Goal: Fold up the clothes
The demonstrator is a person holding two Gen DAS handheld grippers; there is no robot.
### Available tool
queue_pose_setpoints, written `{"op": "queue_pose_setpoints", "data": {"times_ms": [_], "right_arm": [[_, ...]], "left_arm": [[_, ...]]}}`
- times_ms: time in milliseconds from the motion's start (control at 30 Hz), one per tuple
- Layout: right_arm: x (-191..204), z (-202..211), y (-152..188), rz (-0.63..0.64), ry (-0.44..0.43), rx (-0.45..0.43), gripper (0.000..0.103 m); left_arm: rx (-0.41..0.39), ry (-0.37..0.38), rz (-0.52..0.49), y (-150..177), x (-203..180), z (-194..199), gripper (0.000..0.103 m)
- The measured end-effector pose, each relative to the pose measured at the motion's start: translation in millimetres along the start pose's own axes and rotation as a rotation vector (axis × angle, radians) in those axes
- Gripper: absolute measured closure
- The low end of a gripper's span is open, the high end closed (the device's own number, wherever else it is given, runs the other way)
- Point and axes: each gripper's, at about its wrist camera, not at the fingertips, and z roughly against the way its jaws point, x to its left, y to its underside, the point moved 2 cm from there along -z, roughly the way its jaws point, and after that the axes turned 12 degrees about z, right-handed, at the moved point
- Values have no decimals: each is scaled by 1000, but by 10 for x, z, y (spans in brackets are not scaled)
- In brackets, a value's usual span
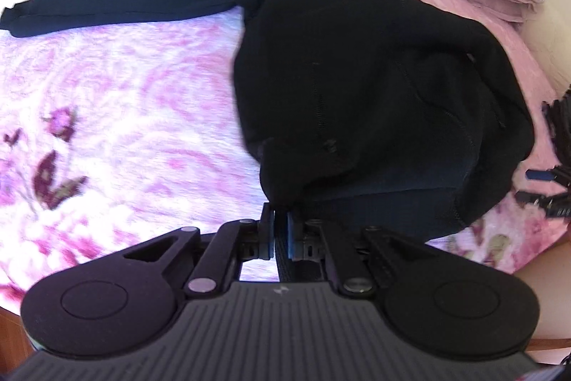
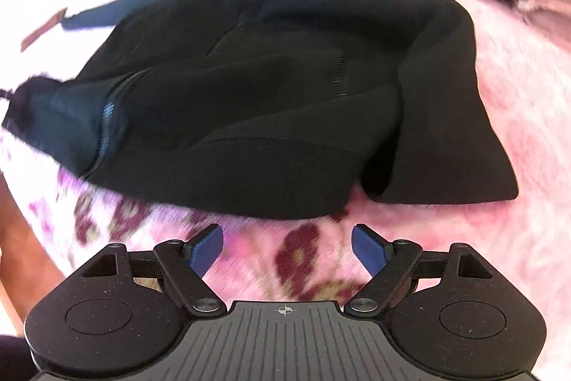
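A black jacket [image 1: 374, 95] is seen lying on a pink flowered blanket [image 1: 125, 95], partly folded over itself, with one sleeve [image 1: 125, 6] stretched flat away from the body. Its seams and zip are hard to make out in the dark cloth, and the right wrist view is blurred. The left tongs [image 1: 280, 220] are closed on the jacket's near hem. The right tongs [image 2: 287, 238] are held open and empty just short of the jacket's near edge.
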Motion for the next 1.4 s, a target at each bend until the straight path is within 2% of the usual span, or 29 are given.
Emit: {"op": "queue_pose_setpoints", "data": {"times_ms": [133, 267, 333, 400, 433, 467, 500, 533, 567, 600, 667, 767, 900, 1000, 1100, 1167, 1233, 1267, 1333, 1367, 1400], "right_arm": [[-400, -242, -60, -97, -50, -74, 21], [-552, -400, -170, -86, -196, -124, 21], [-595, -427, -183, -101, -262, -121, 21], [-627, -446, -198, -133, -308, -135, 22], [-652, -448, -186, -156, -323, -140, 26], [-677, -449, -173, -179, -338, -146, 35], [-702, -434, -186, -195, -354, -144, 63], [-711, -409, -211, -198, -375, -130, 80], [-719, -384, -236, -201, -396, -115, 92], [-728, -359, -262, -203, -417, -100, 93], [-713, -53, -245, -200, -430, -58, 94], [-687, 402, -166, -196, -426, 29, 95], [-538, 907, 65, -161, -418, 167, 95], [-382, 946, 264, -122, -399, 273, 95], [-333, 734, 349, -150, -355, 335, 94], [-336, 657, 346, -165, -322, 362, 94], [-330, 678, 300, -151, -268, 382, 87], [-357, 739, 272, -134, -219, 375, 79], [-439, 865, 220, -114, -116, 353, 57], [-514, 928, 201, -134, -66, 328, 37], [-589, 990, 182, -154, -15, 303, 31]], "left_arm": [[0, -23, -4, -115, 58, -58, 97], [22, -46, -33, -122, 16, -127, 97], [30, -52, -24, -96, 29, -152, 97], [39, -58, -20, -76, 30, -176, 97], [42, -62, -26, -74, 18, -184, 98], [43, -64, -38, -80, -1, -188, 98], [44, -63, -52, -94, -20, -172, 98], [45, -62, -65, -108, -39, -156, 98], [46, -59, -78, -122, -56, -130, 98], [49, -52, -94, -136, -70, -77, 98], [57, -37, -123, -158, -97, 36, 98], [91, 4, -146, -71, -152, 252, 98], [174, 24, -182, 290, -217, 368, 98], [211, 12, -177, 534, -206, 248, 98], [260, -18, -176, 635, -194, 63, 97], [282, -53, -203, 636, -158, 74, 95], [293, -91, -230, 618, -99, 133, 94], [286, -106, -231, 583, -50, 189, 94], [256, -125, -228, 469, 9, 295, 94], [237, -130, -228, 402, 14, 341, 94], [216, -123, -231, 324, -24, 368, 94]]}}
